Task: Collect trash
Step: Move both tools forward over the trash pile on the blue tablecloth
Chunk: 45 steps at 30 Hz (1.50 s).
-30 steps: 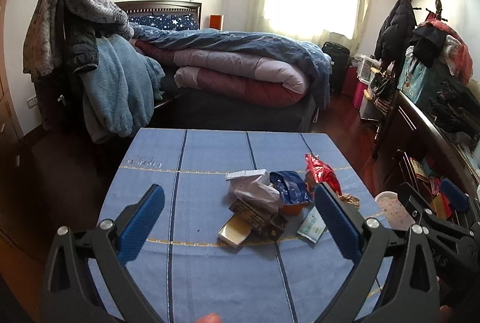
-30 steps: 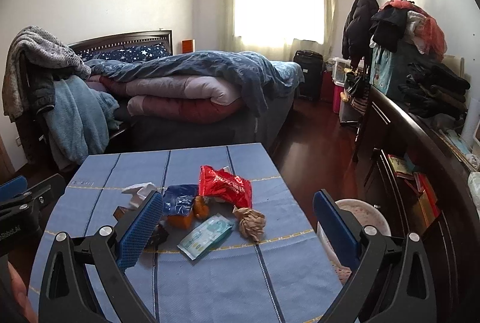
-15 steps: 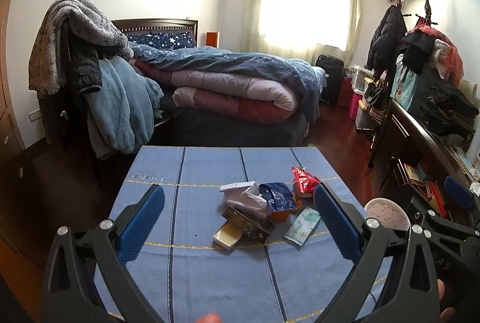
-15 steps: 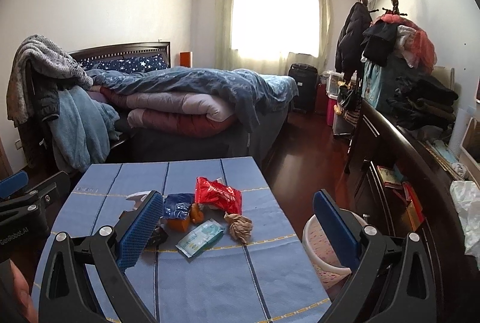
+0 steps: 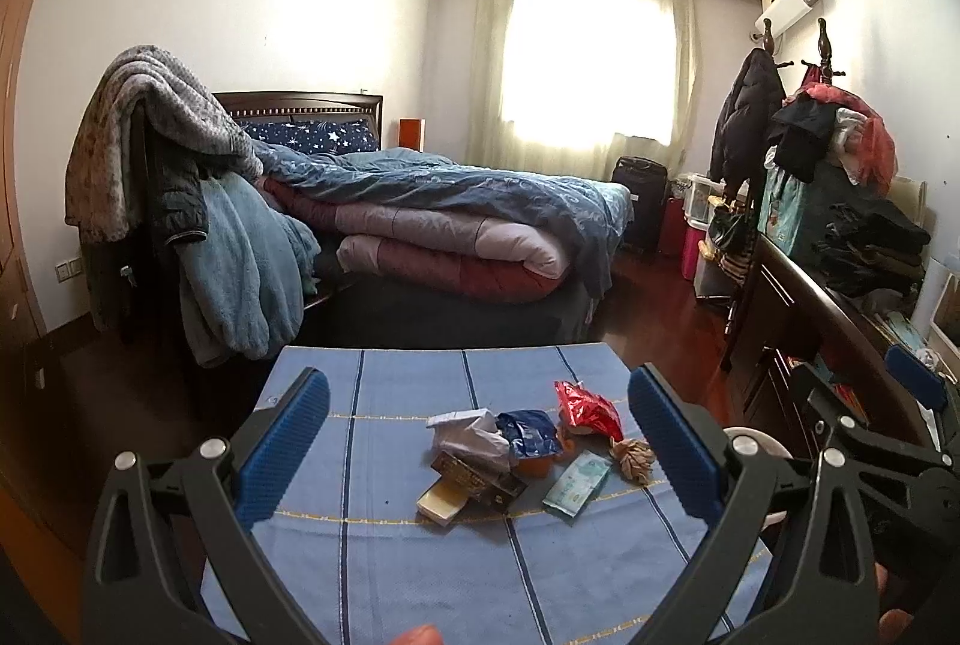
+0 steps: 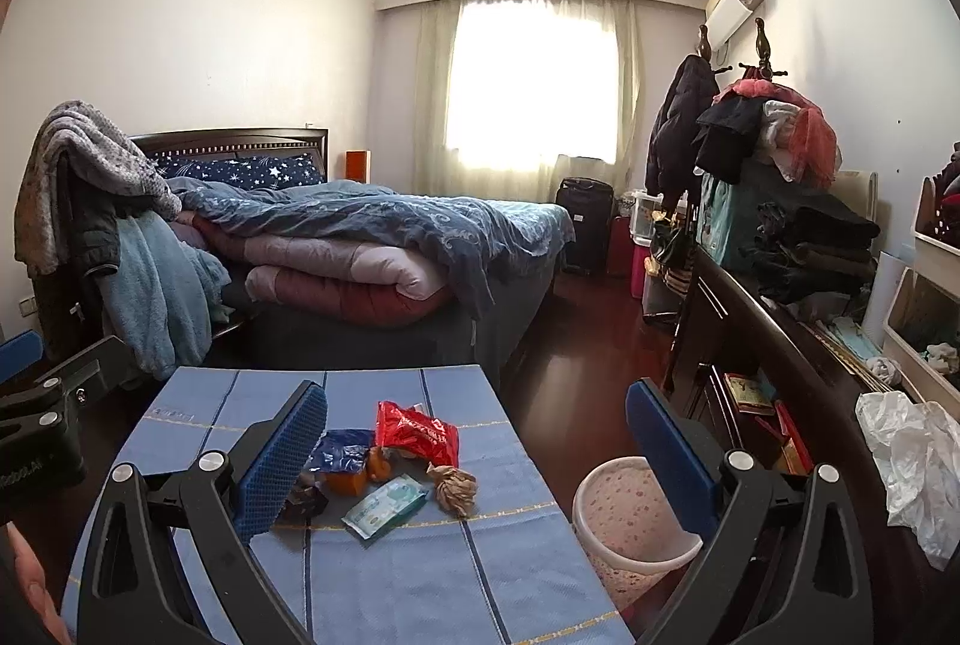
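Observation:
A small heap of trash lies on the blue striped table [image 5: 372, 555]: a red wrapper [image 5: 585, 403] [image 6: 417, 429], a blue wrapper [image 5: 528, 432] [image 6: 339, 453], a white crumpled bag [image 5: 468, 435], a brown box [image 5: 474, 483], a green tissue pack [image 5: 576, 480] [image 6: 387, 504], and a brown paper ball [image 5: 633, 458] [image 6: 453, 489]. A pink-speckled waste bin [image 6: 630, 519] stands on the floor right of the table. My left gripper [image 5: 480, 447] and right gripper [image 6: 477, 459] are both open and empty, held above the table's near part.
A bed [image 5: 456, 231] with piled quilts lies beyond the table. A chair draped with clothes [image 5: 180, 201] stands to the left. A dark wooden dresser [image 6: 798, 393] with clutter runs along the right wall. Dark wood floor [image 6: 576, 339] lies between bed and dresser.
Both grippers have pulled back and risen, so the trash looks smaller and further away. The waste bin has come fully into the right wrist view. Both stay open.

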{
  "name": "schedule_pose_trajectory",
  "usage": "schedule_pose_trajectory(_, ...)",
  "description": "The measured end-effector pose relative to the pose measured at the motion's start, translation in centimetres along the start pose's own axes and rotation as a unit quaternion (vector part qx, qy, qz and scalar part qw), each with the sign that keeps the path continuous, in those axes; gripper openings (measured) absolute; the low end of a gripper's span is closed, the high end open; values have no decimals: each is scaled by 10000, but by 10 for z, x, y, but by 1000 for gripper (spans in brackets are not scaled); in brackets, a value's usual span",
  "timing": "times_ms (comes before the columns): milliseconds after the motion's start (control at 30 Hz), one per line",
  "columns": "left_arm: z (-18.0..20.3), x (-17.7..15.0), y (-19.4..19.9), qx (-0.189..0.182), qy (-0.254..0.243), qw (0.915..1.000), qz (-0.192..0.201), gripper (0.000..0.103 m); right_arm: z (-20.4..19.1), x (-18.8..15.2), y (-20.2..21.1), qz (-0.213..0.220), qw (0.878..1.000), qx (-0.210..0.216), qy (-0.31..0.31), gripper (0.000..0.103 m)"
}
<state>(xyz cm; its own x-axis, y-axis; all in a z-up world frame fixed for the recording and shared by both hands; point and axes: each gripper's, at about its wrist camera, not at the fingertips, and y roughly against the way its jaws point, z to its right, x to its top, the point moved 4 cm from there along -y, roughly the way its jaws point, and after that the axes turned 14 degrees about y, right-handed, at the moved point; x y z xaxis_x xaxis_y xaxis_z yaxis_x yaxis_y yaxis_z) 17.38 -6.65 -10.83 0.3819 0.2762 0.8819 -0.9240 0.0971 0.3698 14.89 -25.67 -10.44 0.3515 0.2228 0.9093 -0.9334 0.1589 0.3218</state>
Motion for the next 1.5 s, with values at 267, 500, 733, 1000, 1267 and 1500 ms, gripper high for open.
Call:
schedule_pose_trajectory(267,-4,0,-5,30,24,10000,-83,100,-2,-3,1,-2,10000,27,6,100)
schedule_pose_trajectory(500,-8,-2,-19,41,42,9998,-196,100,-7,-3,-6,-113,9999,61,14,99)
schedule_pose_trajectory(733,-9,-7,-35,46,40,9995,-320,100,-8,-6,-20,-235,9997,92,5,99)
schedule_pose_trajectory(1000,-17,-18,-58,137,94,9984,-537,100,-13,-18,-41,-430,9989,159,-17,99)
schedule_pose_trajectory(1267,-31,-43,-105,380,138,9943,-988,100,-26,-42,-78,-849,9958,328,-9,99)
schedule_pose_trajectory(1500,-43,-64,-144,562,90,9902,-1274,100,-41,-63,-106,-1138,9922,501,34,99)
